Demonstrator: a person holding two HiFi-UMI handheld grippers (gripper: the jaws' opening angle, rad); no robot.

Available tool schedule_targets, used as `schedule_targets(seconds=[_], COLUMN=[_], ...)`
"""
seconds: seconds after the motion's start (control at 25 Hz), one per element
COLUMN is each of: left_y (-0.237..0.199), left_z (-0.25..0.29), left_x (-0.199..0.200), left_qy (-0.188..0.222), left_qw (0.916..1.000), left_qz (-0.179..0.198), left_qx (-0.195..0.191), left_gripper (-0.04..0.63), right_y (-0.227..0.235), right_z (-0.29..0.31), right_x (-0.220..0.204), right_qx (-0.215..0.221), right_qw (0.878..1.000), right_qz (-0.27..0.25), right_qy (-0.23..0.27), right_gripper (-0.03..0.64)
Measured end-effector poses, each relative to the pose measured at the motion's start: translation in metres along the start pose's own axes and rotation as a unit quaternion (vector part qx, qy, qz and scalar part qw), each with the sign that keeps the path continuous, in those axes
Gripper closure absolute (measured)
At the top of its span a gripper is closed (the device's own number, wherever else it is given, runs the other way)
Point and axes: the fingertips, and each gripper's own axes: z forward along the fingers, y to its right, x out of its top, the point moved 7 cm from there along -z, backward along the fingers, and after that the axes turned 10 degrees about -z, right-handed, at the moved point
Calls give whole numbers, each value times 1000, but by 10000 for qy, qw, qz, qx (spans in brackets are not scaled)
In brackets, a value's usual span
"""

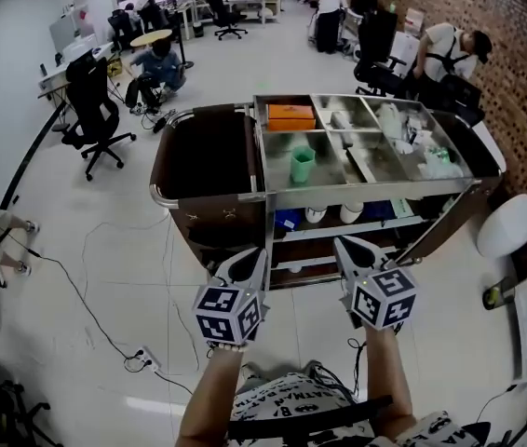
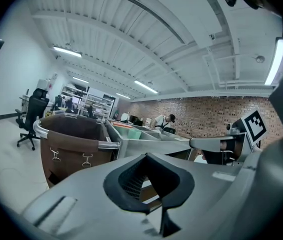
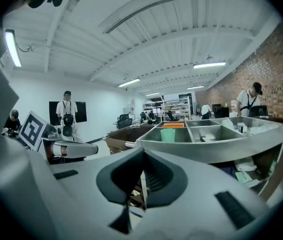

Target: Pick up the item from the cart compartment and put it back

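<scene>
- Head view – the left gripper (image 1: 254,257) and the right gripper (image 1: 345,250) are held side by side before the cart (image 1: 366,190). A green cup (image 1: 302,164) is seen upright in a front top compartment.
- Left gripper view – its jaws are pressed together, with nothing between them.
- Right gripper view – its jaws are likewise closed and empty.

The cart's lower shelf (image 1: 375,227) is mostly hidden.

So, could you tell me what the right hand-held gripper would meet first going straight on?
Probably the stainless-steel cart, at its open shelf below the top compartments; the right hand-held gripper looks short of it, depth unclear.
</scene>
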Motion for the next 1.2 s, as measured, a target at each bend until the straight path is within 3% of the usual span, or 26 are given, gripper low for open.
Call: schedule_targets(seconds=[0.32,1.2], left_y=[27,51], left_z=[8,27], left_x=[-9,-13], left_qy=[36,-44], left_qw=[9998,9994], left_qz=[100,276], left_qx=[152,186], left_gripper=[597,597], right_y=[20,45], right_z=[-12,-23], right_x=[-15,-26], right_qx=[187,98], right_qw=[9997,9994], right_qz=[129,282], right_qy=[21,189], right_gripper=[615,615])
